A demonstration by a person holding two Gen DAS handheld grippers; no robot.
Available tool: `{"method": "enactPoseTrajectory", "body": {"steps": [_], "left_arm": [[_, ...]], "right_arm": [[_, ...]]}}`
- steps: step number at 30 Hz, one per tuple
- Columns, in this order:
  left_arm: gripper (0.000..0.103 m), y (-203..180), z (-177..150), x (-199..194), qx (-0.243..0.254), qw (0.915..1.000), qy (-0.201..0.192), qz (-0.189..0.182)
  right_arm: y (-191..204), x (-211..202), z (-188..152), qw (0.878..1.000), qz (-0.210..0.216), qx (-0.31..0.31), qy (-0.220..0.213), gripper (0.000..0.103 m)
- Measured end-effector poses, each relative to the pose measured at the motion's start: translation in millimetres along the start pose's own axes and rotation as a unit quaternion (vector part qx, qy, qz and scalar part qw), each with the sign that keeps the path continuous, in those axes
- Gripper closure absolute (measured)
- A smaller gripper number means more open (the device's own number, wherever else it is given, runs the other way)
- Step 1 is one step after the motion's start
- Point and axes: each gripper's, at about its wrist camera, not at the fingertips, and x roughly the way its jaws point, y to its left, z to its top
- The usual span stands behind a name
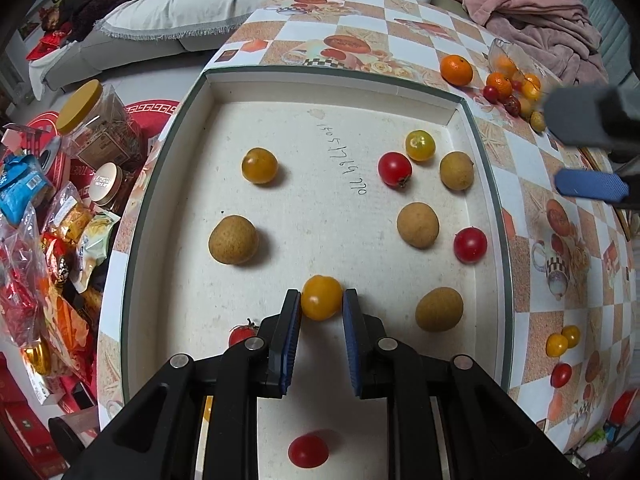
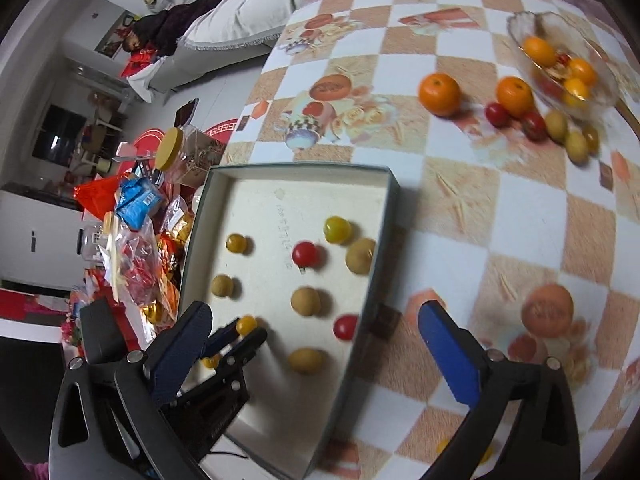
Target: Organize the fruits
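Left gripper (image 1: pixel 321 304) is clamping a yellow tomato (image 1: pixel 321 297) over the tray (image 1: pixel 168 184), likely for sorting; right gripper (image 2: pixel 316 332) is hovering, fingers apart, empty.

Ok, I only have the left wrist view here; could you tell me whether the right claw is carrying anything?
Observer: No. The right claw is wide open, with nothing between its fingers.
Operator: Thank you. Where is it relative to the white box?
Observer: The right wall of the white box runs between its fingers, so it straddles the box and the checked tablecloth.
Operator: And how many longans lie beside the glass bowl? I can make out one.
Observer: Three, as far as the blur allows: the longans sit together just below the glass bowl.
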Motion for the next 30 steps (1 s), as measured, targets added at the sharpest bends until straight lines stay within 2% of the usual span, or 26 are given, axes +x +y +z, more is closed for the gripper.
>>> {"method": "enactPoseTrajectory", "body": {"steps": [12, 14, 15, 16, 19, 26, 30], "left_arm": [[0.079, -3.7, 3.0, 1.2, 0.004, 0.9993, 0.026, -0.028], [0.041, -4.1, 2.9, -0.2, 0.001, 0.9993, 0.025, -0.030], [0.015, -4.1, 2.5, -2.7, -0.001, 0.9994, 0.017, -0.029], [0.012, -4.0, 1.9, -5.4, -0.001, 0.9995, 0.009, -0.030], [0.012, -5.5, 2.6, -9.0, 0.001, 0.9995, 0.012, -0.030], [0.012, -10.9, -1.1, -35.3, 0.014, 0.9998, 0.002, 0.017], [0.012, -9.5, -10.8, -46.5, 0.002, 0.9993, 0.029, 0.022]], "right_arm": [[17.7, -21.7, -41.1, 0.998, -0.044, -0.033, 0.033, 0.000], [18.5, -24.8, -47.6, 0.998, -0.044, -0.030, 0.037, 0.000], [19.9, -26.6, -51.7, 0.998, -0.048, -0.030, 0.039, 0.000], [20.7, -27.8, -54.9, 0.997, -0.052, -0.032, 0.041, 0.000], [21.6, -33.6, -62.1, 0.997, -0.058, -0.033, 0.044, 0.000], [28.1, -48.7, -70.8, 0.993, -0.085, -0.064, 0.048, 0.000], [32.5, -60.6, -73.9, 0.990, -0.099, -0.094, 0.042, 0.000]]}}
